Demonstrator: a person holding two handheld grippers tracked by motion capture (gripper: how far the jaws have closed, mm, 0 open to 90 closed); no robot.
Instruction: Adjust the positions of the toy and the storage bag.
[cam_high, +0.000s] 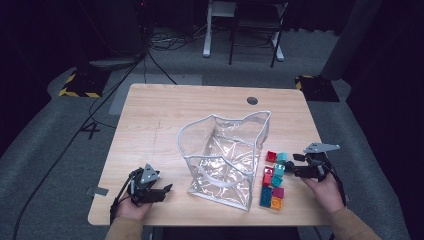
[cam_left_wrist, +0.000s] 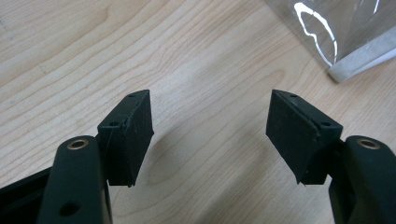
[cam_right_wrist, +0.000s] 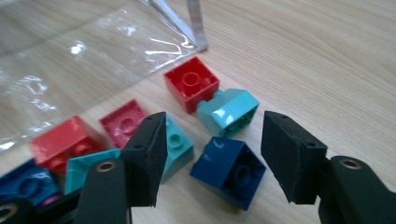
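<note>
worktop (cam_high: 165, 115): light wood, everything sits on it

clear bag (cam_high: 225, 155): see-through plastic with a white rim, standing open about in the middle of the worktop, mouth facing up

bricks (cam_high: 274, 180): a little cluster of toy building bricks just to the right of the bag, close to its side wall. Red, pink, teal, dark blue, orange and purple ones, some tipped on their sides

dark blue brick (cam_right_wrist: 229, 170): lies tilted on the wood at the near edge of the cluster in the right gripper view, open underside turned toward the camera, right in front of the gap between the jaws

teal brick (cam_right_wrist: 228, 112): just behind the blue one, tipped over and touching a red brick (cam_right_wrist: 191, 84)

right hand-held gripper (cam_right_wrist: 212, 156): jaws partly spread, nothing pinched. The pads touch no brick that I can see; the left pad is in front of another teal piece. From above it's at the right side of the brick pile (cam_high: 299, 165), pointing at it

left hand-held gripper (cam_left_wrist: 210, 135): jaws wide apart, holding nothing, bare wood between them. It's near the front left of the worktop (cam_high: 162, 192), aimed toward the bag, whose bottom corner peeks in at the top right of its own view
</note>
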